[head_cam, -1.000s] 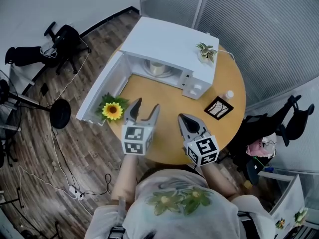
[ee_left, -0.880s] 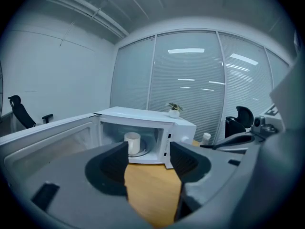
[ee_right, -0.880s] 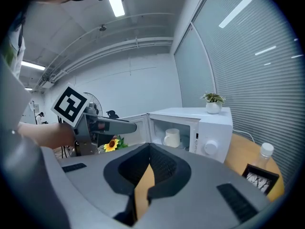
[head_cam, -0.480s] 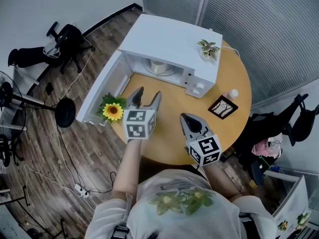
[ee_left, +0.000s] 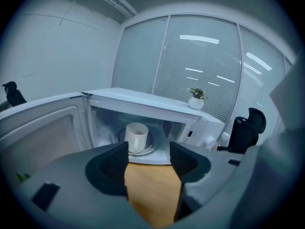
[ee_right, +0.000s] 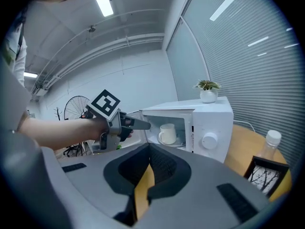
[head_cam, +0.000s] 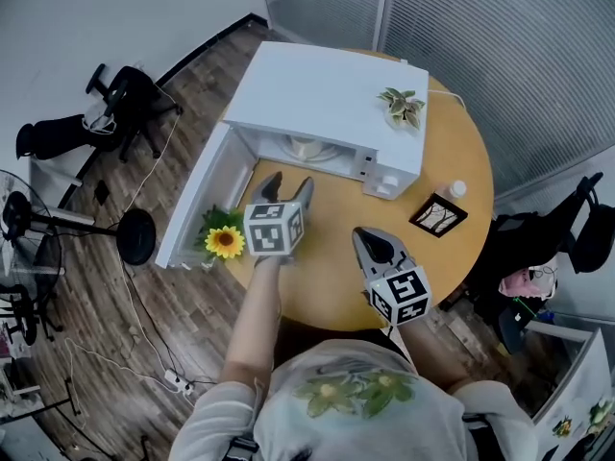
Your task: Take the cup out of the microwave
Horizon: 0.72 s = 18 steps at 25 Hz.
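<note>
1. Aiming my left claw [ee_left: 148, 145] at the microwave [ee_left: 147, 106] straight ahead, jaws wide apart, only bare table between them.
2. Inside stands one white cup [ee_left: 137, 136], upright on the plate [ee_left: 150, 150], just left of my centre line. I cannot tell its contents.
3. My judgement: go in level, straddle the cup, close gently, and lift clear of the sill.
4. My right claw [head_cam: 366, 239] waits well back, jaws together, empty.

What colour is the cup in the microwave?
The cup is white; left gripper view shows it best.
</note>
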Tool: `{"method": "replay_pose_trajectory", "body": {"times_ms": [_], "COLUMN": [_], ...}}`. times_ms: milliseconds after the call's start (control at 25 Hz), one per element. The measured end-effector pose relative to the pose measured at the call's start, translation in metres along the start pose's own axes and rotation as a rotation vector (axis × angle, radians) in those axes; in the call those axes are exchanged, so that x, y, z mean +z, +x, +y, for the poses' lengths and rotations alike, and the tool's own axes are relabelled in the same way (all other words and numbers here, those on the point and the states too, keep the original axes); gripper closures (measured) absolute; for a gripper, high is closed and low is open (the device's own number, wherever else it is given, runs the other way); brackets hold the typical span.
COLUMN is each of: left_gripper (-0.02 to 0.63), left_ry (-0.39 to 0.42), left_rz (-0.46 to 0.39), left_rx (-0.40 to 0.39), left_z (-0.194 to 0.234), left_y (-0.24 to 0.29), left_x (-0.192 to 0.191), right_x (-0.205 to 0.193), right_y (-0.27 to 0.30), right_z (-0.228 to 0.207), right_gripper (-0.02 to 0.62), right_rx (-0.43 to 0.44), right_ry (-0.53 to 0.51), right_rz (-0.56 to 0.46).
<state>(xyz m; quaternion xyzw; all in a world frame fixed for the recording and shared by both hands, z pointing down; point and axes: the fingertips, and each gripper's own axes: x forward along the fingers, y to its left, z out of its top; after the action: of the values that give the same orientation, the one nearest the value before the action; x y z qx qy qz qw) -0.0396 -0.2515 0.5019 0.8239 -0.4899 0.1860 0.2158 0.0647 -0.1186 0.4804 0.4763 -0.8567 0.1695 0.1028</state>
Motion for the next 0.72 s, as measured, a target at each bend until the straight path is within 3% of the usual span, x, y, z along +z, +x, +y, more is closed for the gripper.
{"method": "replay_pose_trajectory", "body": {"times_ms": [480,720], "left_gripper": [0.353,0.353], "left_ry": [-0.019,0.025], "left_rz": [0.126,0.188], "left_rx": [0.001,0.011], "left_z": [0.029,0.038], "left_y": [0.073,0.105], "left_x": [-0.014,-0.021], "right_x": [-0.011,-0.013], "right_y": [0.032,0.047], "right_z": [-0.026,-0.034], "right_gripper": [0.578,0.578], "right_rx": [-0.049,-0.053], "right_ry": [0.056,0.068], "right_rz": [0.047,0.064]}}
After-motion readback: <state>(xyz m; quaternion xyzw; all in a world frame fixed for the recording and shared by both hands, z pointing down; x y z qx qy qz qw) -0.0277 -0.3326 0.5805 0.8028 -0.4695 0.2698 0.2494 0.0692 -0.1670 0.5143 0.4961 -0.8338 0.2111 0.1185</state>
